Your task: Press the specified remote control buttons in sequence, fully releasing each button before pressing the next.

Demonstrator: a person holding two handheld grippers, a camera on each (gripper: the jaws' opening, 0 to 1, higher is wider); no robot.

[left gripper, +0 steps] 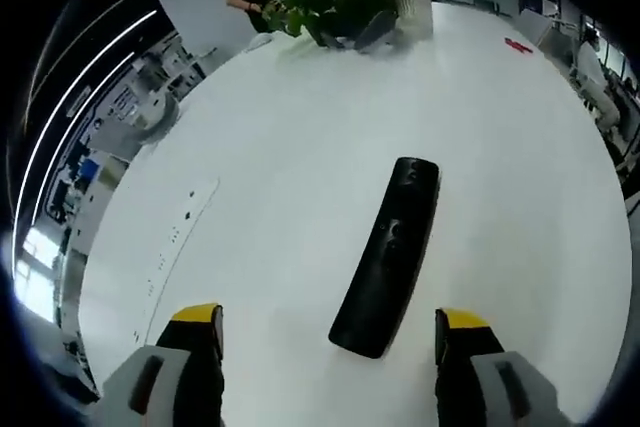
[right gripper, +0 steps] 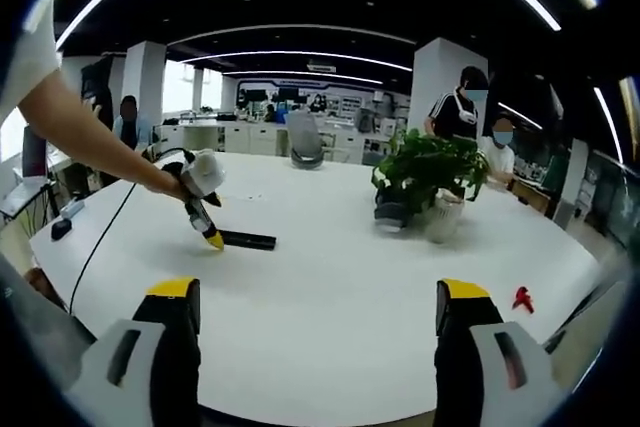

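In the left gripper view the left gripper [left gripper: 328,332] hovers with yellow-tipped fingers [left gripper: 197,332] apart over the long black plastic remote control [left gripper: 388,257], which lies flat on the white round bench [left gripper: 280,167] between them — untouched. In the right gripper view the right gripper [right gripper: 318,312] also stands open, well back; the remote lies across the bench, just beside the left gripper's tip, near a leafy green potted plant [right gripper: 425,172].

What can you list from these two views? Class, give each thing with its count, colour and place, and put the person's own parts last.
Remote control: one, black, flat on the table between the left gripper's open jaws.
Table: one, white, large.
Potted plant: one, green, white pot, far side of table.
Small object: one, red, near the table's right edge.
Bystanders: several, behind the table.
Left gripper: one, yellow-tipped, open over the remote.
Right gripper: one, yellow-tipped, open, away from the remote.
Arm: one, holding the left gripper.
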